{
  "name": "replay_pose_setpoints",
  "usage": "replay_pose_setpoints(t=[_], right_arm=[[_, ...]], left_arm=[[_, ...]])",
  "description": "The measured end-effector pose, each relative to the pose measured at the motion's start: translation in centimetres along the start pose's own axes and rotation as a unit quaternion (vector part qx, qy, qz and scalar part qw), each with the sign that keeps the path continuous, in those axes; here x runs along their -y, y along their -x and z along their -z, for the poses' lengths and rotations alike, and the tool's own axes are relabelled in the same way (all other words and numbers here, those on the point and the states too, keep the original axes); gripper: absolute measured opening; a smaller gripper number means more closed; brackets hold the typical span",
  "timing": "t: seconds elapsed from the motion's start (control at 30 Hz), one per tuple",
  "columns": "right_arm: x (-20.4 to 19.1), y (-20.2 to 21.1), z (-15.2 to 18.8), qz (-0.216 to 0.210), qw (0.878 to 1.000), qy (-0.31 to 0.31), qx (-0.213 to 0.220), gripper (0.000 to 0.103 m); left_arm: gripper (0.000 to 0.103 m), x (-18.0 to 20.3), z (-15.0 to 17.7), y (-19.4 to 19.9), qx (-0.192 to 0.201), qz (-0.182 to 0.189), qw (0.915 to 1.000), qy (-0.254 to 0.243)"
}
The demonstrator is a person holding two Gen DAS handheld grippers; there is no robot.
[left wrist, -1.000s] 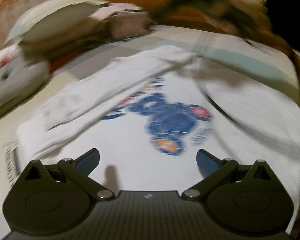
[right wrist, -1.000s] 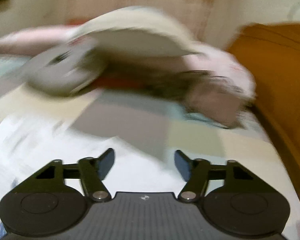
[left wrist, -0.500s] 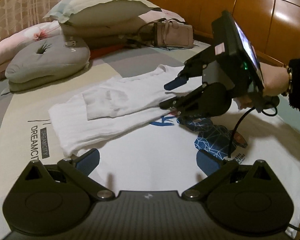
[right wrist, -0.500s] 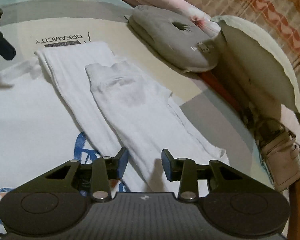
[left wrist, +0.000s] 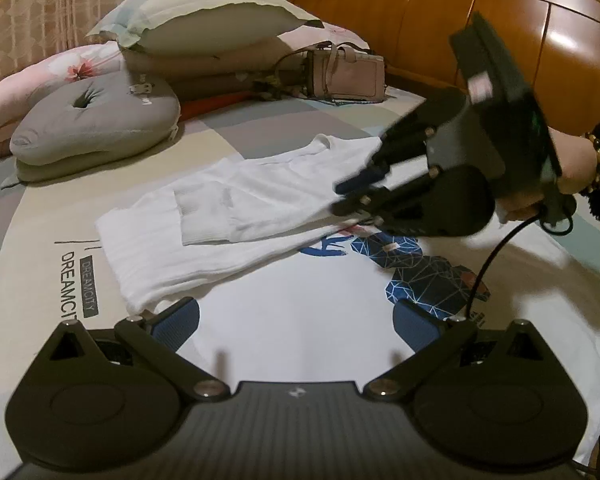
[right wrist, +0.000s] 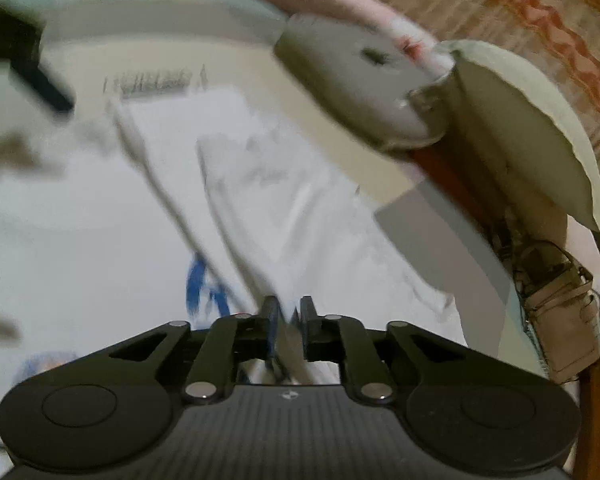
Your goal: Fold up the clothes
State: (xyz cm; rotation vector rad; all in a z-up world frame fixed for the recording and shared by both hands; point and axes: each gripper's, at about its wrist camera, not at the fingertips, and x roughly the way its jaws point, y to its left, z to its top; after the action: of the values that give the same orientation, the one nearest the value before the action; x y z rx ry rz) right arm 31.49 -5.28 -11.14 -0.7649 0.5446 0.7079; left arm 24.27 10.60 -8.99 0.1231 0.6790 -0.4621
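Right gripper (right wrist: 288,312) now pinches shirt (left wrist: 300,320)

Warm, dim indoor light fills both my views. My left camera is mostly sharp; the wooden headboard (left wrist: 500,40) throws back bright glare patches, and only my right gripper (left wrist: 346,200) is smeared with motion. Thin soft shadows fall on the white shirt (left wrist: 292,320) near my left gripper (left wrist: 296,320). My right camera is blurred throughout: the shirt's blue print (right wrist: 204,284) streaks, the grey cushion (right wrist: 352,80) is soft. Both pictures bend at the edges, with dark corners.
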Motion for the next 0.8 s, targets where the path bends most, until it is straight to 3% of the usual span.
replay_pose_setpoints(t=[0.1, 0.3, 0.4, 0.43, 0.53, 0.67, 0.8], right_arm=[[-0.7, -0.3, -1.7, -0.013, 1.0, 0.006, 0.027, 0.027], [-2.8, -4.1, -4.9, -0.052, 0.998, 0.027, 0.031, 0.037], [-3.6, -5.3, -5.3, -0.047, 0.998, 0.031, 0.031, 0.035], [-3.7, -5.5, -5.4, -0.045, 0.998, 0.03, 0.032, 0.024], [-4.2, -4.8, -5.3, -0.046, 0.997, 0.032, 0.056, 0.019], [-4.6, -3.4, -5.0, -0.085, 0.993, 0.047, 0.065, 0.024], [-3.8, -2.6, -4.5, -0.073, 0.996, 0.025, 0.046, 0.032]], left_arm=[[0.102, -0.1, 0.0, 0.1, 0.0, 0.004, 1.0, 0.002], [0.102, -0.6, 0.2, 0.1, -0.003, 0.001, 1.0, 0.004], [0.102, -0.9, 0.3, 0.0, -0.006, -0.001, 1.0, 0.007], [0.102, -0.9, 0.3, -0.1, -0.007, -0.002, 0.9999, 0.007], [0.102, -0.9, 0.3, -0.2, -0.01, -0.005, 0.9999, 0.007], [0.102, -0.6, 0.3, -0.3, -0.011, -0.002, 0.9999, 0.004], [0.102, -0.4, 0.3, -0.4, -0.014, -0.006, 0.9999, -0.001]])
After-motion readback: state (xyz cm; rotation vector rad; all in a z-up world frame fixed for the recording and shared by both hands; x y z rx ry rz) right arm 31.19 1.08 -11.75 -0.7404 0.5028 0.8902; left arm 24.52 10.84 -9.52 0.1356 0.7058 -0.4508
